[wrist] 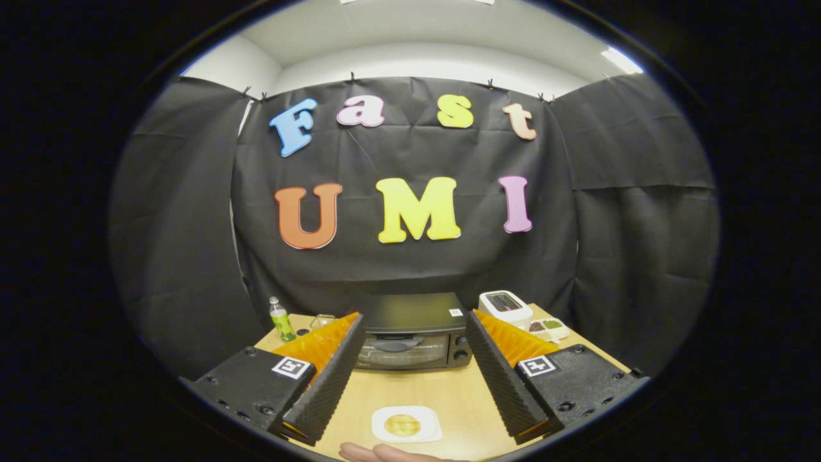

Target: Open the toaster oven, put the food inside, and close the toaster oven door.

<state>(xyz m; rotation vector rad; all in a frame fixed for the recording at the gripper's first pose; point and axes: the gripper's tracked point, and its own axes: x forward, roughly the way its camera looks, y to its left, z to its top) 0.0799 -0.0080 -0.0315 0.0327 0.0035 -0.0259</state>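
Note:
A black toaster oven (410,330) stands at the back of the wooden table (442,391), door closed, with its handle across the top of the glass and two knobs on its right side. Nearer to me, a white square plate (406,424) carries a round golden piece of food (402,425). My gripper (414,316) is held above the table with its fingers wide open and nothing between them. The oven sits beyond and between the fingertips; the plate lies low between the fingers, close to me.
A small green bottle (281,319) and a clear glass object (322,320) stand left of the oven. A white toaster (505,307) and a tray of small food items (549,328) sit to its right. A person's fingers (378,453) rest at the table's near edge.

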